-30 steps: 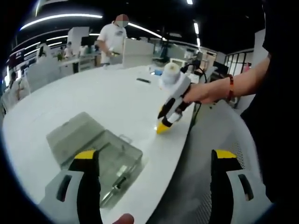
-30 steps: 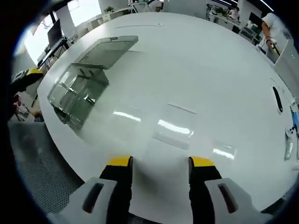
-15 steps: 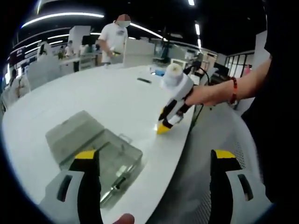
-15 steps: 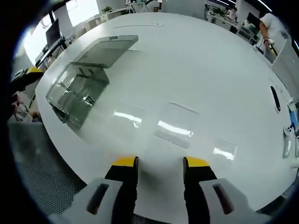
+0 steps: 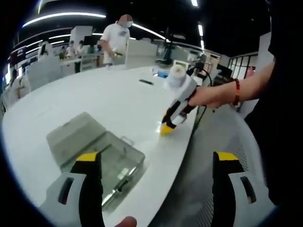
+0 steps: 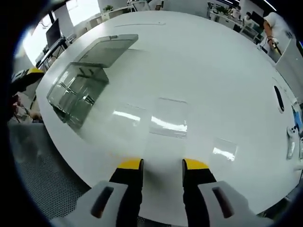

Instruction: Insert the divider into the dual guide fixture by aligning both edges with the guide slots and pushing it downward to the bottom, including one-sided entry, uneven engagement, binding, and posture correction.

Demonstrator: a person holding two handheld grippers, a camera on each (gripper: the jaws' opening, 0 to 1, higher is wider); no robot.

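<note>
A clear plastic box, the guide fixture (image 6: 75, 90), stands near the table's edge with its lid (image 6: 108, 49) folded back. In the left gripper view the fixture (image 5: 102, 158) lies just beyond my left jaw. A transparent divider sheet (image 6: 169, 117) lies flat on the white table, a short way ahead of my right gripper (image 6: 162, 165). Its jaws stand fairly close together with nothing between them. My left gripper (image 5: 156, 161) is wide open and holds nothing. The right gripper (image 5: 166, 126), held by a hand, points down at the table near its edge.
The round white table (image 6: 213, 61) carries a black flat item (image 6: 279, 99) and a white device (image 6: 290, 142) at the far right. The table edge (image 5: 182, 146) runs next to a mesh seat. A person in white (image 5: 116, 40) stands at the far side.
The right gripper's jaws have drawn closer together. The right view has shifted a little, so the divider sits higher in it. The left gripper holds still.
</note>
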